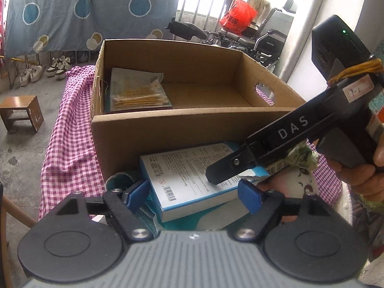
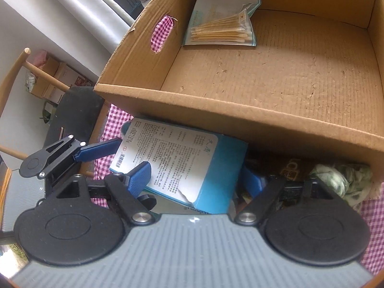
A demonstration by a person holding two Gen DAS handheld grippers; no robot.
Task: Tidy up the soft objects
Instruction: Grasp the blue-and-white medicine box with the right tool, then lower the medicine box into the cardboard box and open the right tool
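A blue and white carton (image 1: 189,180) (image 2: 177,160) lies on soft items just in front of a cardboard box (image 1: 168,129) (image 2: 264,120). My left gripper (image 1: 195,195) is open, its blue pads either side of the carton's near end. My right gripper (image 2: 199,180) is open around the same carton from the other side; its black finger (image 1: 230,170) rests over the carton in the left wrist view. A packet of cotton swabs (image 1: 140,94) (image 2: 222,30) lies inside the box. A green and white cloth (image 2: 340,182) lies by the box's front wall.
The box stands on a pink checked cloth (image 1: 69,144). A small wooden stool (image 1: 21,112) stands on the floor at the left. A wheelchair (image 1: 264,40) and red bag (image 1: 237,14) are behind the box. A wooden chair (image 2: 14,84) is beside the table.
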